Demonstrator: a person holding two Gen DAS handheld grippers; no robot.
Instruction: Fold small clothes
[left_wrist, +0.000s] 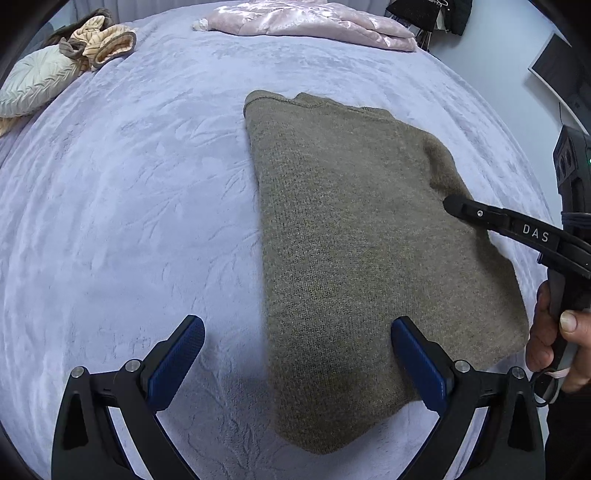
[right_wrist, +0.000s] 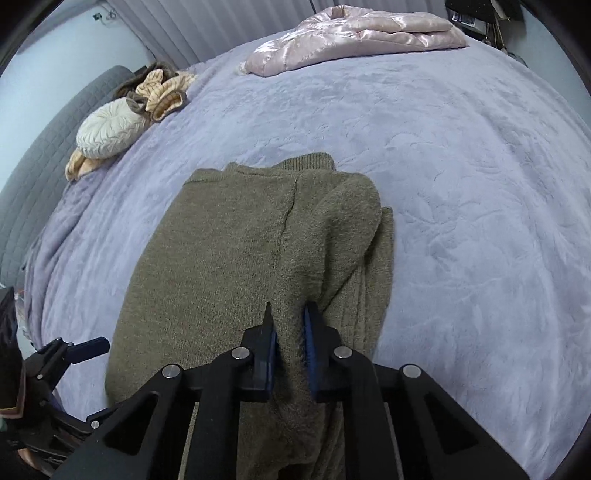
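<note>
Lavender plush blanket (left_wrist: 129, 221) covers the whole bed, and over on the far left edge sit a cream pillow (left_wrist: 35, 79) and a tan striped bundle (left_wrist: 105, 42). Loads of bare blanket on the left for moving around. The left gripper (left_wrist: 297, 363) hangs with its jaws spread wide and nothing between them, one finger over the sweater's near edge. The olive knit sweater (left_wrist: 354, 240) lies mid-bed, long axis running from near to far, collar end pointing away toward the pink satin quilt (left_wrist: 314, 20). On its right side a sleeve is folded over the body, and the right gripper (right_wrist: 288, 328) is pinched tight on that sleeve fabric. Plenty of open blanket right of it too.
</note>
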